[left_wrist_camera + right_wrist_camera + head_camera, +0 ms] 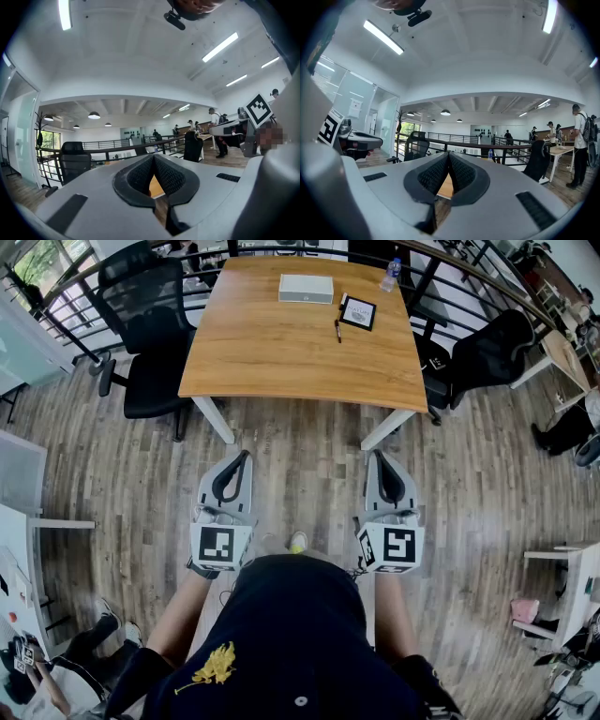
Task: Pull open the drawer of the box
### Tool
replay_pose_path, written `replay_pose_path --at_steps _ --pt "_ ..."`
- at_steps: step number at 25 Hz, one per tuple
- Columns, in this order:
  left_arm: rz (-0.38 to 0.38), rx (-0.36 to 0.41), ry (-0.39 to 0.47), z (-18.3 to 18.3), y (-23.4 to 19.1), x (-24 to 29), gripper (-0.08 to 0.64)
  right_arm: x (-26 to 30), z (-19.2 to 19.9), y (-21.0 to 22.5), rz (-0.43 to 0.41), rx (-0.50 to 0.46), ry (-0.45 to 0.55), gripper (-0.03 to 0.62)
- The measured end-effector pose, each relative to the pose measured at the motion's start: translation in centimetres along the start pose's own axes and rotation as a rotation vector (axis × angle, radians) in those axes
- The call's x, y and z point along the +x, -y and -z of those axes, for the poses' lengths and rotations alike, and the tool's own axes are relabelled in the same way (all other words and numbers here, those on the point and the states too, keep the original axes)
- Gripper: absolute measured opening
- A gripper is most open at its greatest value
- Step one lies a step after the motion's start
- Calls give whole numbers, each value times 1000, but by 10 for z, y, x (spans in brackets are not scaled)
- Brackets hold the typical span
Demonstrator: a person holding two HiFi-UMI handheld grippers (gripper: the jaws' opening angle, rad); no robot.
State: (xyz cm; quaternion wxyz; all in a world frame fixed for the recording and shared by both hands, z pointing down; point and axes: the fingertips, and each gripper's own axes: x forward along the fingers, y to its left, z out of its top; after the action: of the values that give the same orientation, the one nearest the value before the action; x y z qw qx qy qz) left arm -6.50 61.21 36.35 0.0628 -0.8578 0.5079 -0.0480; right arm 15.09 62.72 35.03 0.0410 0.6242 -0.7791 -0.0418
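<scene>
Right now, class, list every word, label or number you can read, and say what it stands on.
No text is readable.
White box: no visible print.
Framed card on the table: print too small.
Water bottle label: too blurred.
Two marker cubes: square patterns only, no words.

We log colours | counter [281,352]: honey-brown wood top, white legs | box [306,288]: white | card [357,312]: black frame, white face | floor [309,474]: grey-brown planks | chair [150,324]: black | left claw [243,459], right claw [380,458]: pale grey shells, black textured pads [140,174] | left cube [219,546], right cube [394,547]: black-and-white square markers | our shirt [281,634]: dark, yellow emblem
</scene>
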Motion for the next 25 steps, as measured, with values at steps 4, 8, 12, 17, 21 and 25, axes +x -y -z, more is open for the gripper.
replay_pose_path --at_steps 4,8,12,17,21,25 --pt "-9 -15 6 3 4 3 18 -2 7 7 0 -6 -2 -3" --pt "-16 -20 -9 8 2 6 18 -1 11 7 -15 -1 -3 -3" --pt "-5 2 -33 14 3 9 18 -1 8 13 -1 -27 8 -3" --pt "-10 -19 -5 8 4 16 18 2 8 25 31 -12 26 90" --pt "-1 -11 -16 9 3 23 18 7 7 29 33 -1 34 217" --pt "-1 -11 -32 13 1 30 18 12 15 34 23 17 10 276"
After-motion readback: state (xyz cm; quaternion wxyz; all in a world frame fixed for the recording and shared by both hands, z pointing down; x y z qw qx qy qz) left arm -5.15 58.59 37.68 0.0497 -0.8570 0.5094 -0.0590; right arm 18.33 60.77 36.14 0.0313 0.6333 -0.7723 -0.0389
